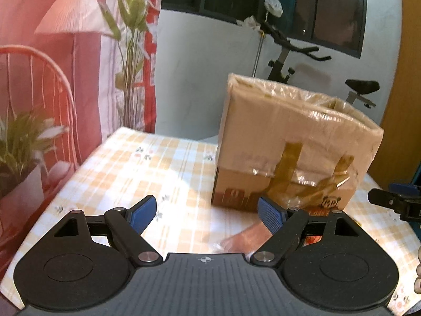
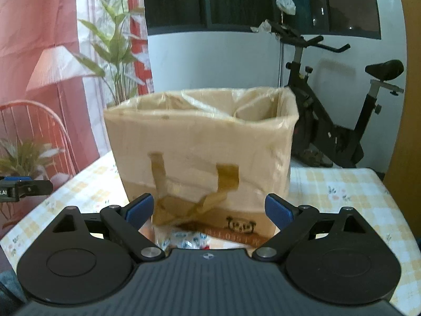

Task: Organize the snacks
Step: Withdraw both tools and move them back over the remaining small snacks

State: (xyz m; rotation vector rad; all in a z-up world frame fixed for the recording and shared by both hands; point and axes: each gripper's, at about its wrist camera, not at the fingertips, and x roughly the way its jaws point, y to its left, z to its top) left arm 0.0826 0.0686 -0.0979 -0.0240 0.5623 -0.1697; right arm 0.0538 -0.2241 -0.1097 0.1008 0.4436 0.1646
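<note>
I judge the sorting barely begun: both my claws are spread wide and hold nothing. The left claw [image 1: 206,213] hovers over the checked surface [image 1: 136,173], the right claw [image 2: 209,210] faces the taped cardboard box [image 2: 205,147]. A snack packet [image 2: 188,241] lies near the box's base, half hidden; I can't see inside the box.

Box print: the lettering low on the cardboard box [image 2: 200,158] was too blurred to read.
Snack packets: a pinkish packet [image 1: 247,239] and a white-blue packet [image 2: 184,239] lay partly hidden behind the gripper bodies.
Box interior: contents were hidden.
</note>
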